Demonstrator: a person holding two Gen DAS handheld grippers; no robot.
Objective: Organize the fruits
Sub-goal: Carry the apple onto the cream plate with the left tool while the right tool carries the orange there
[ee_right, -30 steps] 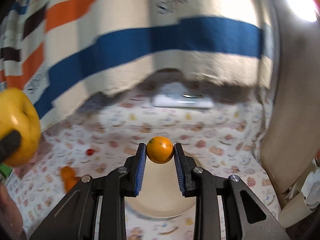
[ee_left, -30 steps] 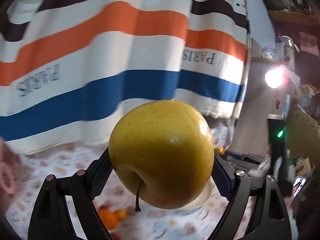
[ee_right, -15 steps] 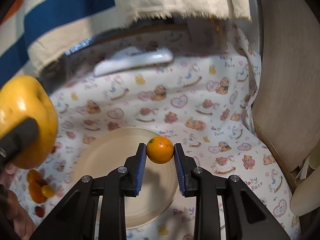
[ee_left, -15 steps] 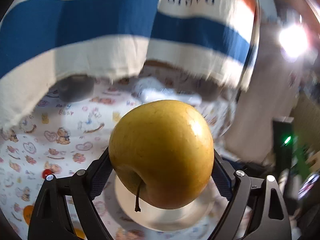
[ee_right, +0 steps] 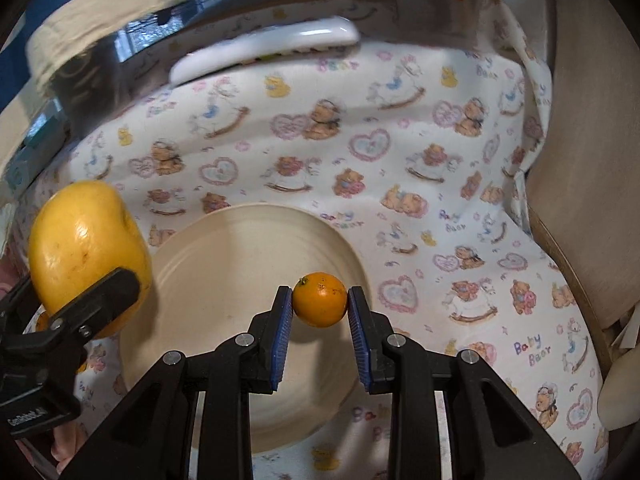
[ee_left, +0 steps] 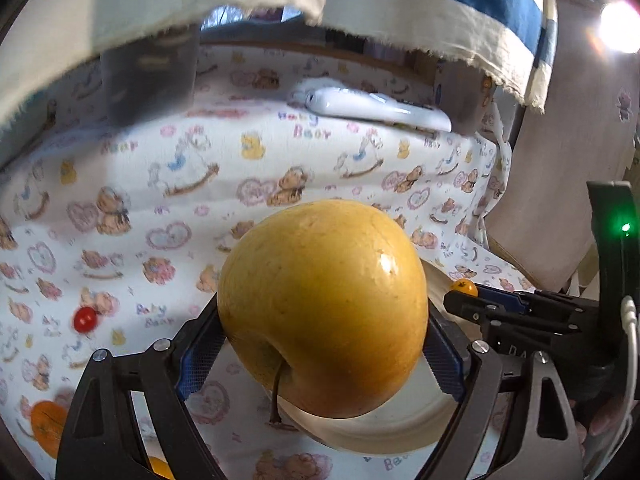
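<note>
While held above the cream plate (ee_right: 224, 264), yellow apple (ee_left: 320, 312) pinched in left gripper (ee_left: 320, 344), stem toward camera; small orange (ee_right: 320, 300) squeezed in right gripper (ee_right: 320, 312), stem end up-left. Beneath, teddy-print cloth (ee_right: 440, 200); far off, perhaps a white remote (ee_left: 376, 106).

Home, likely living or dining room: baby-bear print tablecloth (ee_right: 420, 152), striped fabric throw (ee_left: 420, 4) hanging behind, white remote control (ee_left: 376, 108), cream plate (ee_right: 224, 264), upholstered chair (ee_right: 592, 160).
</note>
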